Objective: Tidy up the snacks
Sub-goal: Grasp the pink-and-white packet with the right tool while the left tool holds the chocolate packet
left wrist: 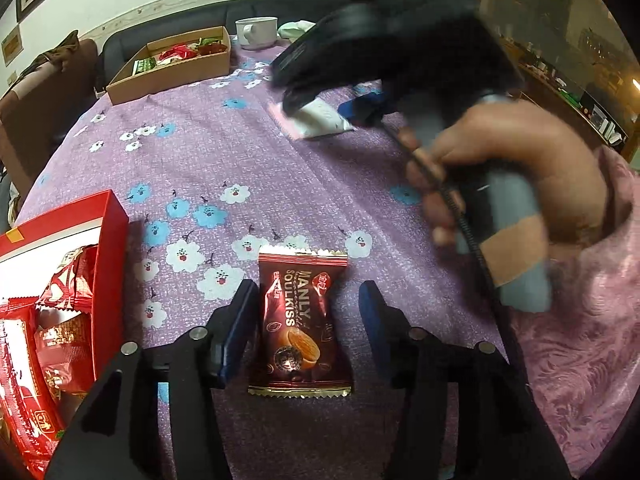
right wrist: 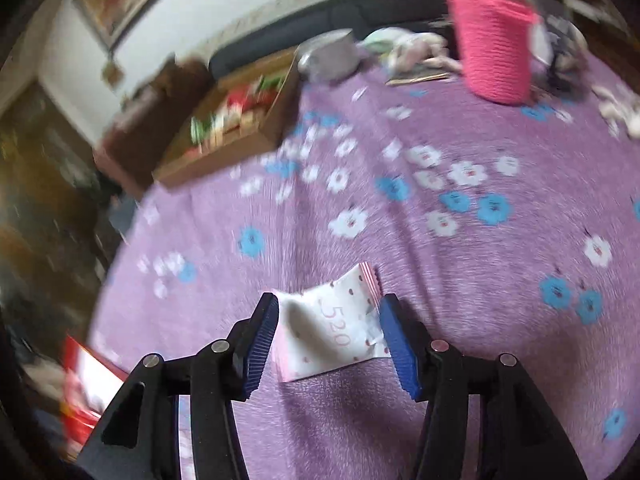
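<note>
A dark brown snack packet [left wrist: 298, 322] lies flat on the purple flowered tablecloth between the open fingers of my left gripper [left wrist: 308, 332]; neither pad touches it. A white and pink snack packet [right wrist: 334, 330] marked 520 lies between the fingers of my right gripper [right wrist: 330, 346], which stands open around it, both pads close to its edges. In the left wrist view the right gripper [left wrist: 340, 114] shows blurred over the same white packet [left wrist: 320, 120]. A red box [left wrist: 60, 300] with red snack packets stands at the left.
A brown cardboard tray [left wrist: 172, 68] with mixed snacks sits at the far left of the table; it also shows in the right wrist view [right wrist: 236, 128]. A white cup [left wrist: 256, 32] stands behind it. A pink knitted holder [right wrist: 496, 48] stands at the far right.
</note>
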`<move>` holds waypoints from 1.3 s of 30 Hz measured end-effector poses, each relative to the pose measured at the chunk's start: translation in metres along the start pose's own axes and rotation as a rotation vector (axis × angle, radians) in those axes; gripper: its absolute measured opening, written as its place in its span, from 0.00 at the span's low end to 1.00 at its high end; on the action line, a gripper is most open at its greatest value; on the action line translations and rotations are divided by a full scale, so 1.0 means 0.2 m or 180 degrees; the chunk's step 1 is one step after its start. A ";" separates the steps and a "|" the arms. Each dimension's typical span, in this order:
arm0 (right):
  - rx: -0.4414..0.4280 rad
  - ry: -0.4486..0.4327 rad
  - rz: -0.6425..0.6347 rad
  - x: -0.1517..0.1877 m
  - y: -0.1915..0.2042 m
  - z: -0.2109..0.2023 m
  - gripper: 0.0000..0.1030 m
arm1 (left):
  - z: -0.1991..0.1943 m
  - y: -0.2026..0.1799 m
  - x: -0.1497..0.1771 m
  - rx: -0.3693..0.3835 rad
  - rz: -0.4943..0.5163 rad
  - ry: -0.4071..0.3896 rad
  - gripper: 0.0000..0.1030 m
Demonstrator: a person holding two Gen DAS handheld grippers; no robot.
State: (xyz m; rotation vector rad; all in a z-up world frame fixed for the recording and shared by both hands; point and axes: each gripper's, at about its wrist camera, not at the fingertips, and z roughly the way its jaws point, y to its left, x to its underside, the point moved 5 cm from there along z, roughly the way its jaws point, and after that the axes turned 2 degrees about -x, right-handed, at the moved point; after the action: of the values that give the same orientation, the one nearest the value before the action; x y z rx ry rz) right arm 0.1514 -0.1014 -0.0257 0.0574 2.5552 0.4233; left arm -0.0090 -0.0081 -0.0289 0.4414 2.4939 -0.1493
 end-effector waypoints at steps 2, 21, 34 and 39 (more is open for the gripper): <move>0.0191 -0.0034 -0.0244 0.01 0.04 0.02 0.56 | 0.00 0.00 0.00 0.0019 0.0016 0.0000 0.50; -0.0984 0.0147 0.0635 0.22 -0.36 -0.27 0.18 | 0.00 0.01 -0.03 0.0370 -0.0135 0.0164 0.76; -0.1157 0.0155 0.0521 0.24 -0.34 -0.30 0.18 | 0.02 0.06 -0.04 -0.0270 -0.0069 0.0083 0.34; -0.1338 0.0113 0.0332 0.25 -0.24 -0.35 0.18 | -0.02 0.05 -0.02 -0.0332 -0.0092 0.0059 0.34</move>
State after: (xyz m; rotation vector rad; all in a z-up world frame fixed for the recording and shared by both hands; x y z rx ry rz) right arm 0.0748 -0.1613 -0.0107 0.0287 2.4501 0.9988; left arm -0.0046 0.0019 -0.0231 0.3650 2.5132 -0.0265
